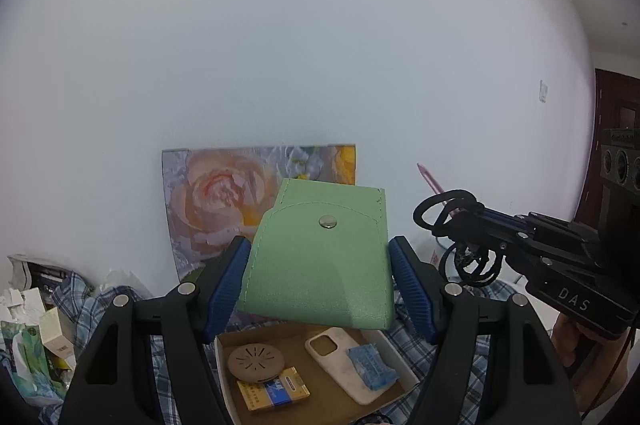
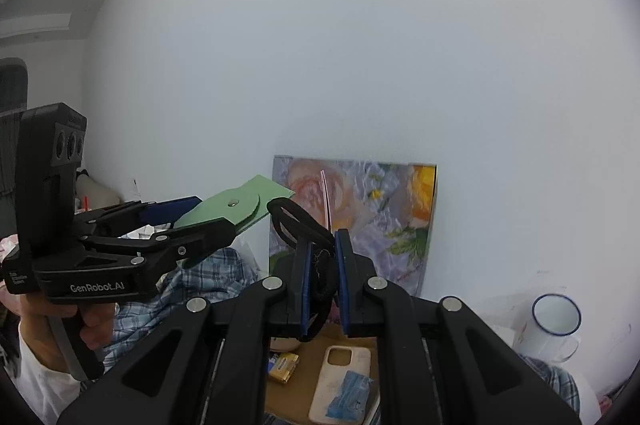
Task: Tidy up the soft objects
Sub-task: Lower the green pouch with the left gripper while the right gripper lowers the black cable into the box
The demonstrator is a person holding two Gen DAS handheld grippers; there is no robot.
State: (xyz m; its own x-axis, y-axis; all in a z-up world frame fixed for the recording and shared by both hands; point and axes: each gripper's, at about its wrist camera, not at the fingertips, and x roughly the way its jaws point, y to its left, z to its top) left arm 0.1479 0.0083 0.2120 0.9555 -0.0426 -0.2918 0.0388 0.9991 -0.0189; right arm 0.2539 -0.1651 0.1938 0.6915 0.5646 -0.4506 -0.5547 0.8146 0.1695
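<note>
Plain white wall (image 1: 320, 45) behind, a flower picture (image 1: 224, 201) leaning on it at centre frame; a checked cloth (image 1: 92, 309) covers the surface below.

My left tongs (image 1: 320, 281) are clamped on the green snap pouch (image 1: 320, 265), pads on its two side edges, flap and stud facing the camera, held above the cardboard box (image 1: 224, 369). My right tongs (image 2: 322, 281) are pressed together on a bundle of black hair ties (image 2: 316, 257), loops sticking out past the tips toward centre frame.

Step in hand, as I judge it: bring both soft items down to the box. To do it well, keep the pouch level so it doesn't slip from the pads, lower over a bare patch of cardboard, and release the ties only once they're low, since loops can snag on the pads.

Box contents, lower centre: a round tan slotted disc (image 1: 256, 359), a yellow and blue packet (image 1: 272, 393), a white phone case (image 1: 344, 365), and a crumpled blue piece (image 1: 372, 367) on it, possibly a wipe. A white mug (image 2: 556, 325) with a blue rim sits lower right in the right view; I can't see inside it.
</note>
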